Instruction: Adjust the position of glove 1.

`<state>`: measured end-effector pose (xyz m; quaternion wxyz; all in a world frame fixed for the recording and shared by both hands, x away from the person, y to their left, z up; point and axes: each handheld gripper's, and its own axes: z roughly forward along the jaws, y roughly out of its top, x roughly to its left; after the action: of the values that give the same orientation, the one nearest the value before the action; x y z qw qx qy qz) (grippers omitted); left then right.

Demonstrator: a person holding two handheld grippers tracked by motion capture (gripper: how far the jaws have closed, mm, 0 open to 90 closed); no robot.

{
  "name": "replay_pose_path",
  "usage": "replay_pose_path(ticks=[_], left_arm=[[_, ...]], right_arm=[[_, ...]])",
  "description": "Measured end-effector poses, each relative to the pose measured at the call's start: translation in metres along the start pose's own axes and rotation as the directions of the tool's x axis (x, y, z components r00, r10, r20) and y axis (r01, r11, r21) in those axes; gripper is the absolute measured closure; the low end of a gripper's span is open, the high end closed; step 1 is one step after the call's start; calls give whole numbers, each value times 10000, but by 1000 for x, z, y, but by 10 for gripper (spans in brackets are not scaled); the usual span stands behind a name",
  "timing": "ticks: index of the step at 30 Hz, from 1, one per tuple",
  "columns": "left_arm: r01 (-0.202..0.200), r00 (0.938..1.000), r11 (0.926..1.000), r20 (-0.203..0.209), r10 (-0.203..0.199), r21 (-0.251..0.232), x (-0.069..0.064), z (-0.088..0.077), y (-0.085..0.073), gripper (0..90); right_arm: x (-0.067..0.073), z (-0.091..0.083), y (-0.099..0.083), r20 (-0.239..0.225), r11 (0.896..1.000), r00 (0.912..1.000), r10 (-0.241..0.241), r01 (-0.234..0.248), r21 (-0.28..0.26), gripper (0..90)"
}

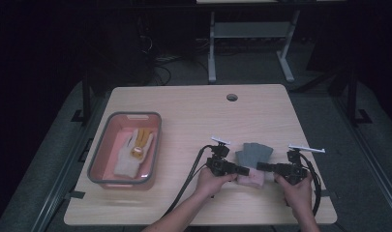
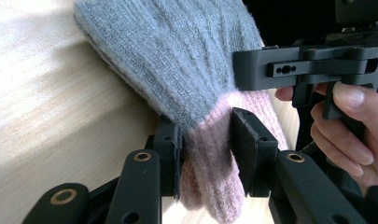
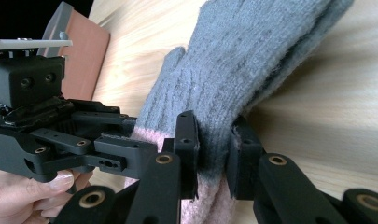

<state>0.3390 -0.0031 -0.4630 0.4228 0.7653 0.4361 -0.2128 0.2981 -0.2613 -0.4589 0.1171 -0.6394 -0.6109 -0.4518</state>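
2 hand-held grippers, left [image 1: 242, 169] and right [image 1: 262, 166], level, clamping glove [image 1: 253, 155].

The glove [image 2: 177, 60] is soft ribbed knit, fuzzy grey wool with a pink cuff. The bench [image 1: 193, 111] is pale wood-grain laminate, smooth with a slight sheen, and each gripper [image 2: 205, 154] is matt black plastic with brass-coloured rivets.

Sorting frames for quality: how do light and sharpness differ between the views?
High view: dim, soft, dark surroundings, the glove small. Left gripper view: bright table glare, crisp knit. Right gripper view: sharp glove, its shadow on the wood beneath.
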Motion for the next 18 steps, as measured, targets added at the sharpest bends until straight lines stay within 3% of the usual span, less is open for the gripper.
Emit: replay_pose_path(ticks=[18], left_arm=[[-488, 9985, 9984, -251, 481, -274, -4, -38, 0, 651]], right_arm=[[37, 10, 7, 92, 9933, 9934, -1146, 1144, 184, 764]])
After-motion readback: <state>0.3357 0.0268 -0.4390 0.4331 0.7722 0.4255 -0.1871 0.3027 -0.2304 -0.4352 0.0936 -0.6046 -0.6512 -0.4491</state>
